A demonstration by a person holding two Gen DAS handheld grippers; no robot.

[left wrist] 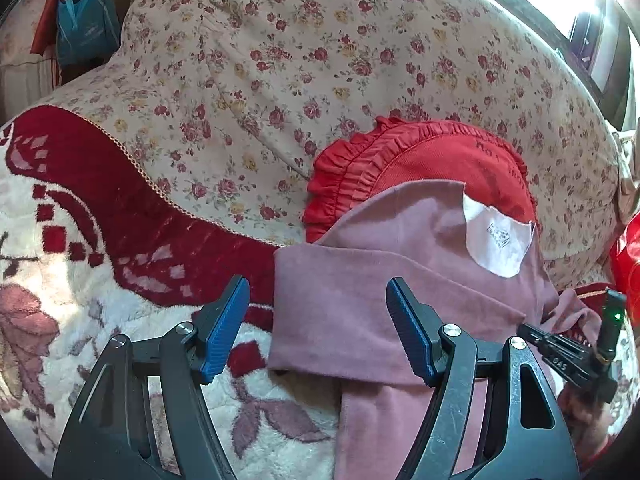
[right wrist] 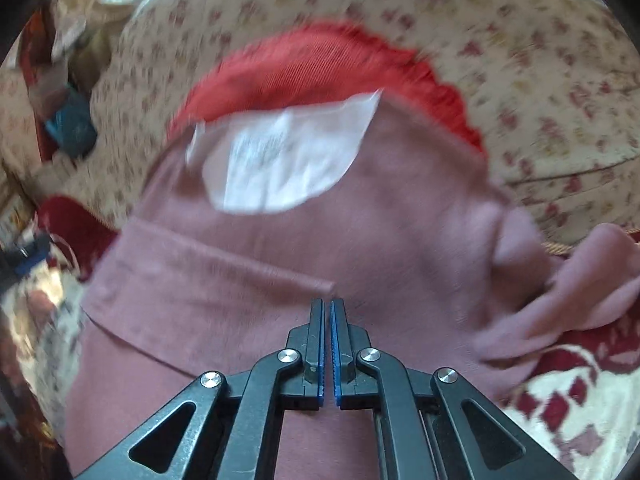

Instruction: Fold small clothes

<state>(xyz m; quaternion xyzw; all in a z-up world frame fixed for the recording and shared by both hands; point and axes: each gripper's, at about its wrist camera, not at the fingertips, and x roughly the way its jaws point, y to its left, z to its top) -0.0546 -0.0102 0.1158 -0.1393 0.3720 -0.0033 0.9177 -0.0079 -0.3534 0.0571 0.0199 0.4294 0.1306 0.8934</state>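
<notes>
A dusty-pink garment [left wrist: 384, 292] lies partly folded on a fleece blanket, with a white label [left wrist: 500, 240] showing; it overlaps a red ruffled garment [left wrist: 420, 160]. My left gripper [left wrist: 316, 320] is open and empty, its blue pads over the pink garment's left edge. In the right wrist view, which is motion-blurred, the pink garment [right wrist: 280, 264] fills the middle, with the white label [right wrist: 288, 156] and red garment [right wrist: 320, 68] beyond. My right gripper [right wrist: 327, 304] is shut with nothing visible between its pads, just above the pink cloth. It also shows in the left wrist view [left wrist: 576, 348].
A white and dark-red patterned fleece blanket [left wrist: 72, 264] covers the near surface. A floral cushion or sheet [left wrist: 280, 64] rises behind. A blue bag [left wrist: 86, 28] hangs at the back left. A loose pink sleeve [right wrist: 576, 288] bunches at the right.
</notes>
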